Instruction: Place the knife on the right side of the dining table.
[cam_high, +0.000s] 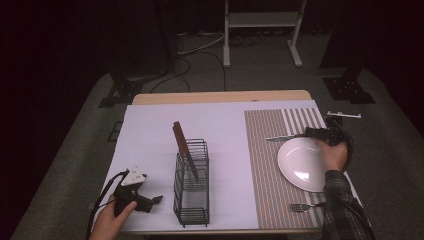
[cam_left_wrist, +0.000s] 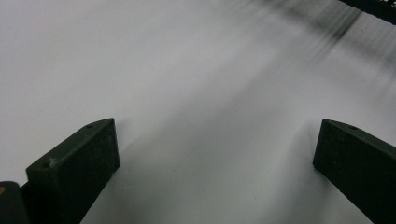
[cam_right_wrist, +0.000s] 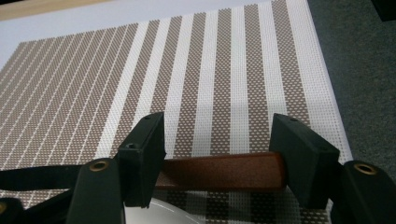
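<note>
With its jaws apart around the wooden handle of the table knife (cam_right_wrist: 224, 171) lying on the striped placemat (cam_right_wrist: 210, 74) just beyond the plate (cam_high: 302, 165), the right gripper (cam_right_wrist: 219, 154) needed to close squarely across the handle before lifting, while the left gripper (cam_left_wrist: 215, 158) idled wide apart over the white sheet (cam_left_wrist: 163, 70).

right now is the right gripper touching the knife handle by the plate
Cannot tell. In the right gripper view the brown knife handle lies across between the right gripper jaws, which stand wide; neither contact nor a gap at the jaw faces shows plainly.
</note>
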